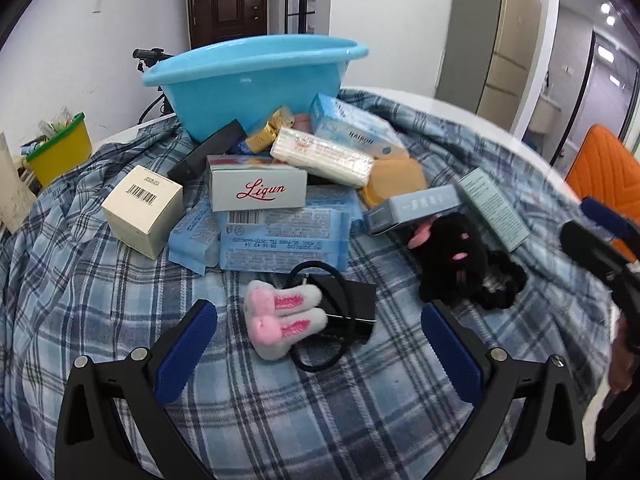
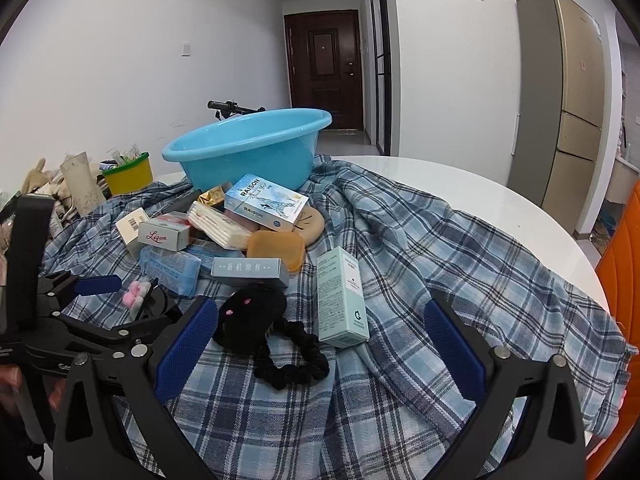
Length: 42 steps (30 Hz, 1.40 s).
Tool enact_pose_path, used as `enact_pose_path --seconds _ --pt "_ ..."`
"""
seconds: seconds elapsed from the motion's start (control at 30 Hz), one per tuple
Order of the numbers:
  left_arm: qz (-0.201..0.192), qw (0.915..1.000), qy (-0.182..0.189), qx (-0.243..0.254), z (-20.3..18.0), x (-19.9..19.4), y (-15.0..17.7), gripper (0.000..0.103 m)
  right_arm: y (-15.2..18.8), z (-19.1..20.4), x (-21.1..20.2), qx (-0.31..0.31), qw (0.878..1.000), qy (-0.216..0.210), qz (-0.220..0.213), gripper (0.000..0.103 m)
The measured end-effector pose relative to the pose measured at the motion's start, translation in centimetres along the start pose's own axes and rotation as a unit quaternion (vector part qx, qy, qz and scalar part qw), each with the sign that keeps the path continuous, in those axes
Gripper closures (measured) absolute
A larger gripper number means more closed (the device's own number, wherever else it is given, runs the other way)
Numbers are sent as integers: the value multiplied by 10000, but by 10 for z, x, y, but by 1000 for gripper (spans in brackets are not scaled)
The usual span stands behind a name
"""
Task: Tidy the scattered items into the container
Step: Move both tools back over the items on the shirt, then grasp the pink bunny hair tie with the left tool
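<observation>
A light blue plastic basin stands at the back of a plaid cloth, with nothing visible inside. In front of it lies a pile of boxes and packets, among them a grey Liqun box. My left gripper is open, with a pink and white bunny hair tie between its fingers, on a small black box. My right gripper is open above a black plush scrunchie and a pale green box.
A blue plaid cloth covers a white round table. A yellow tub stands at the left. An orange chair stands at the right. The left gripper shows in the right wrist view at the left.
</observation>
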<state>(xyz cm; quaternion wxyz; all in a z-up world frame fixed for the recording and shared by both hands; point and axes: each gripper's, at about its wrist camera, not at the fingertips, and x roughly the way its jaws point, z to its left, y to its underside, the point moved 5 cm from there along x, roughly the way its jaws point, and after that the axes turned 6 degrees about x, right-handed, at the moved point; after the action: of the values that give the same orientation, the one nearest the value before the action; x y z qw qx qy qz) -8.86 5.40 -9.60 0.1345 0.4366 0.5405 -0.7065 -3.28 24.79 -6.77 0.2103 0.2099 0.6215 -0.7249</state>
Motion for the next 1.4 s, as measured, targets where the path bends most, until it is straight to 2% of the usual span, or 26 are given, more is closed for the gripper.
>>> enact_pose_path --seconds 0.33,0.53,0.6,0.73,0.77,0.83,0.87,1.07,1.13,1.23,1.3,1.4 --pt "243 9997 71 -21 8 18 2 0 4 -1 7 33 9999 -12 111 0" --pt "177 9998 91 -66 10 15 1 0 4 -2 7 52 9999 -4 127 0" --pt "170 9997 134 -61 9 13 0 10 4 -2 8 54 9999 -11 128 0" --pt "190 9995 226 -92 10 9 2 12 4 -1 7 52 9999 -21 124 0" --pt "190 9995 229 -110 11 8 3 16 4 -1 7 48 9999 -20 121 0" --pt "199 9992 321 -153 12 6 5 35 4 0 6 38 9999 -22 116 0" --pt "186 9988 415 -175 11 4 5 39 4 1 6 35 9999 -23 113 0" --pt "74 9993 348 -69 11 -10 3 49 4 4 3 0 10000 -35 85 0" --pt "12 9995 320 -44 12 -16 2 55 3 5 3 0 10000 -40 79 0" --pt "36 9992 387 -41 15 -24 3 77 3 8 2 9 9999 -64 82 0" --pt "148 9983 550 -99 17 -23 6 79 3 9 1 -3 9999 -89 86 0" --pt "168 9984 523 -112 17 -22 11 79 4 11 -1 -46 9999 -94 82 0"
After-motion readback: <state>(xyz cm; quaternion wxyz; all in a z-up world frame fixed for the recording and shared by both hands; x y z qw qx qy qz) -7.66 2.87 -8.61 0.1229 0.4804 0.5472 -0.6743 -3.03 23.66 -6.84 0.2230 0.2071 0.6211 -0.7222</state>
